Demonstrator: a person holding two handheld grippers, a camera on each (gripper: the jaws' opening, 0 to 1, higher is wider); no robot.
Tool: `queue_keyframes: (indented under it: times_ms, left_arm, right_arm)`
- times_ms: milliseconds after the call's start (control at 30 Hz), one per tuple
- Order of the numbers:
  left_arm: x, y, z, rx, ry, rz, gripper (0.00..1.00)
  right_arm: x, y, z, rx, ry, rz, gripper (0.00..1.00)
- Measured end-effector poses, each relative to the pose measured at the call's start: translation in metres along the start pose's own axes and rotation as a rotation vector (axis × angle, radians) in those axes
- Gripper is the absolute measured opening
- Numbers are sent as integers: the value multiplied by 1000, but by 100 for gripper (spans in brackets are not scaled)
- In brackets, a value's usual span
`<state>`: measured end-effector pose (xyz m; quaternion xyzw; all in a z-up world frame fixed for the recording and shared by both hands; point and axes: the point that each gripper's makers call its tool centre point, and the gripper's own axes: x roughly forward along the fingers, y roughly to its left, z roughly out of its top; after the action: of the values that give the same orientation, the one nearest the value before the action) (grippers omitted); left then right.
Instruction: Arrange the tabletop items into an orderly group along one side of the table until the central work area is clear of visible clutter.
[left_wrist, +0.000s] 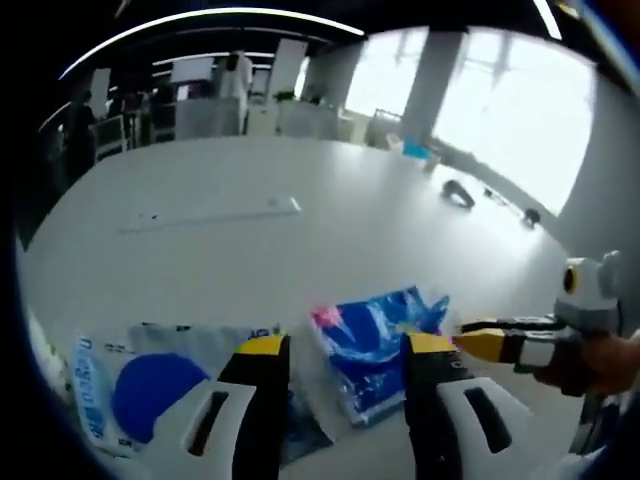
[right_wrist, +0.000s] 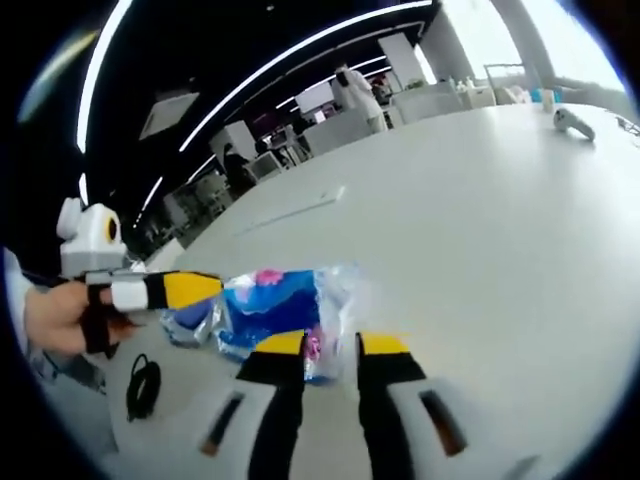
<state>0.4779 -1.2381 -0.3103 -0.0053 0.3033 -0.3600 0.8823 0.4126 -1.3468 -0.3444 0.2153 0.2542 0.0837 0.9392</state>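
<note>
Left gripper (left_wrist: 345, 365): jaws spread, released, over a blue packet (left_wrist: 375, 345) beside a white pouch (left_wrist: 150, 390). Right gripper (right_wrist: 328, 350): jaws parted, released, at the packet's clear end; black cable (right_wrist: 143, 385) nearby. White worktop (right_wrist: 480, 220); controller (left_wrist: 458, 192) far across. Open office behind.

A large white table (left_wrist: 300, 240) with a curved far edge occupies the foreground of an open-plan office. Beyond its far edge stand white desks and partitions (left_wrist: 200, 105), with bright windows (left_wrist: 500, 110) divided by a broad white column (left_wrist: 432, 75) at the far right, daylight washing out the glass. The ceiling is dark, crossed by long curved strip lights (right_wrist: 290, 55), and a person in white (right_wrist: 355, 92) stands among the far desks.
</note>
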Motion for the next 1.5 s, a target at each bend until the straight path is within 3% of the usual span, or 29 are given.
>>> queue_keyframes:
  times_ms: [133, 333, 367, 400, 433, 667, 767, 967, 1500]
  left_arm:
    - [-4, -7, 1, 48, -3, -11, 69]
    - [-13, -9, 2, 62, -18, -4, 97]
    - [-16, -9, 2, 67, -14, -2, 97]
    - [-22, -10, -9, 89, 53, -2, 97]
    - [-24, -11, -11, 95, 63, -6, 97]
    - [-49, -15, -6, 18, 32, -9, 96]
    - [-65, -21, -13, 6, 23, -26, 95]
    - [-93, -18, -27, 14, 0, -18, 95]
    - [-155, 22, -17, 4, -59, -5, 93]
  right_arm:
    - [-6, 7, 2, -25, -17, 16, 47]
    - [-15, 16, 7, -35, -25, 56, 62]
    - [-18, 17, 7, -35, -21, 59, 63]
    - [-20, 19, 7, -38, -21, 62, 63]
    - [-23, 20, 7, -42, -24, 65, 63]
    - [-44, 23, 6, -40, -17, 83, 63]
    - [-60, 27, 2, -48, -11, 111, 62]
    - [-94, 20, -3, -82, -25, 90, 63]
    - [-103, 45, 11, -130, -30, 16, 59]
